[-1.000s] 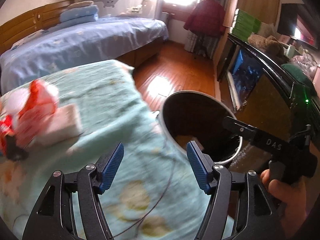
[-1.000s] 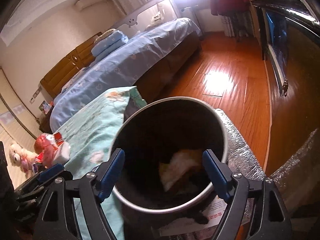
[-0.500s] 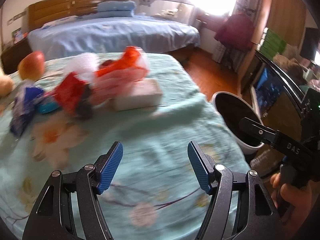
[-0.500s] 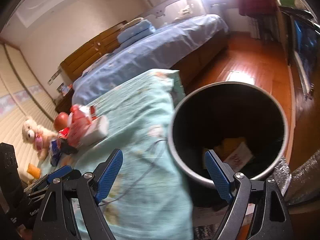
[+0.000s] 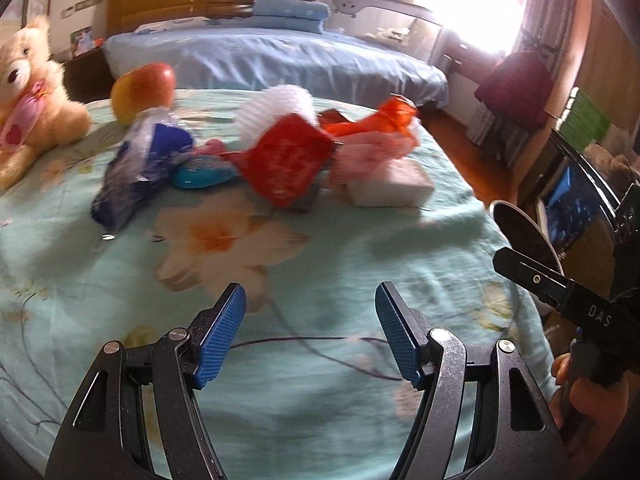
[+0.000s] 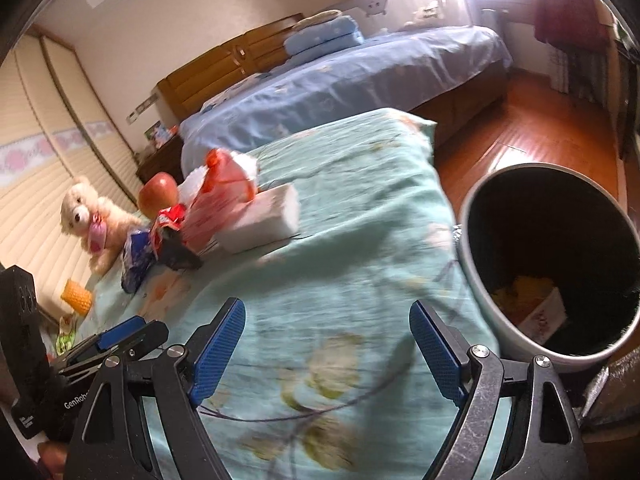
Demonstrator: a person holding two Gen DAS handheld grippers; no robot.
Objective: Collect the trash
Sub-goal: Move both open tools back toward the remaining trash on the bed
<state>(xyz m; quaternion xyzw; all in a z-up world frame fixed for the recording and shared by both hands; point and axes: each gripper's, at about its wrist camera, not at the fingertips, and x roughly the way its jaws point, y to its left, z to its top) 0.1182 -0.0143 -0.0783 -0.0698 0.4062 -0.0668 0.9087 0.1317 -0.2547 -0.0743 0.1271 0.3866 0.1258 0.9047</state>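
A heap of trash lies on the mint floral bedspread (image 5: 360, 264): a red packet (image 5: 286, 164), an orange-red plastic bag (image 5: 380, 120), a white foam block (image 5: 390, 184), a blue-and-white wrapper (image 5: 140, 164) and a white foam net (image 5: 276, 108). My left gripper (image 5: 310, 336) hovers open over bare cloth, short of the heap, nothing between its blue pads. My right gripper (image 6: 326, 350) is also open and empty above the bedspread (image 6: 360, 240), with the bin (image 6: 556, 264) at its right. The bin holds yellow and white scraps. The heap (image 6: 224, 204) lies far left of it.
An apple (image 5: 144, 92) and a teddy bear (image 5: 28, 92) sit at the heap's far left. A turquoise object (image 5: 202, 174) lies among the wrappers. A blue-covered bed (image 5: 280, 56) stands behind. Wooden floor (image 6: 532, 136) and a dark cabinet (image 5: 580, 208) lie to the right.
Both grippers swung left, away from the bin and toward the trash heap. The bin slid to the right edge of both views; the heap, apple and teddy came into the left view.
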